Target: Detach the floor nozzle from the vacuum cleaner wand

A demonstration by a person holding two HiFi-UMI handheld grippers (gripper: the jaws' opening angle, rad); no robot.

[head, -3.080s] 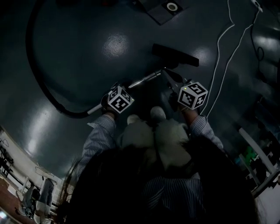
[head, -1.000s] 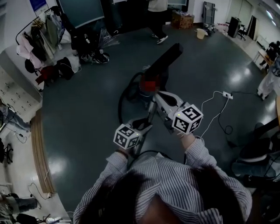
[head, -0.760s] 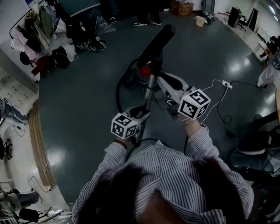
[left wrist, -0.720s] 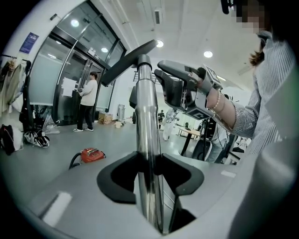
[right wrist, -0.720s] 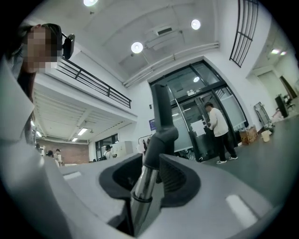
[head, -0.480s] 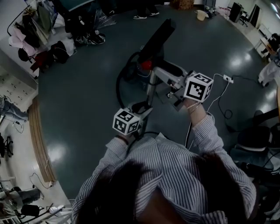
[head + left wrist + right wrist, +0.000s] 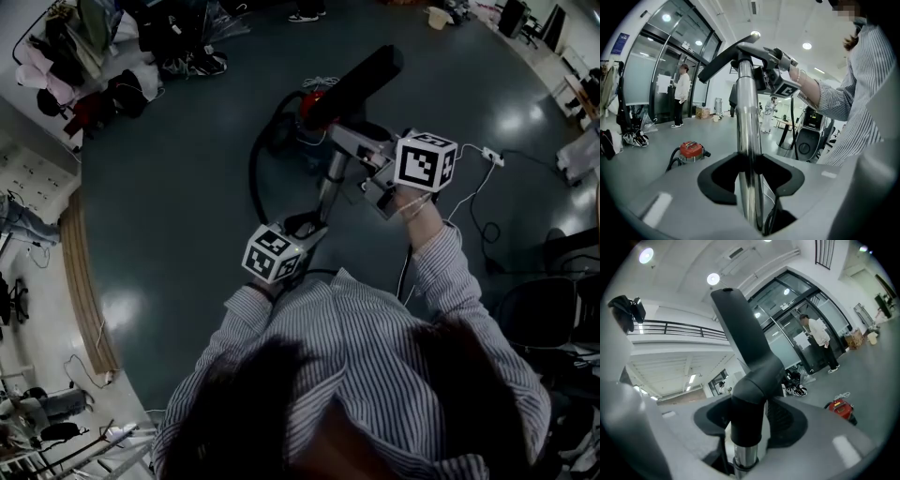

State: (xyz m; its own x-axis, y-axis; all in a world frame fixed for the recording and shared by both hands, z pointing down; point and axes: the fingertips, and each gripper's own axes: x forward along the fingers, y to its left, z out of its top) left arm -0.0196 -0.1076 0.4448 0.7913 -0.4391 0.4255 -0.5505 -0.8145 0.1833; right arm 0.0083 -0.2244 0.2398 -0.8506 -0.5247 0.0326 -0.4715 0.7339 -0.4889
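Separation is not yet done: the floor nozzle (image 7: 354, 86), raised in the air, sits joined to the wand (image 7: 328, 192), which the left gripper (image 7: 749, 164) clamps, while the right gripper (image 7: 749, 420) is closing its jaws round the nozzle's neck, seemingly touching it.

I can read no word, brand or number anywhere; the left marker cube (image 7: 274, 254) and the right marker cube (image 7: 425, 162) near the middle of the head view carry only black-and-white square patterns, no letters; a blue sign (image 7: 617, 43) on the wall at the upper left of the left gripper view is too small to read; a pale sheet (image 7: 662, 84) on the glass door beside it shows no legible print; any label on the red vacuum canister (image 7: 690, 149) at the lower left is too small to make out.
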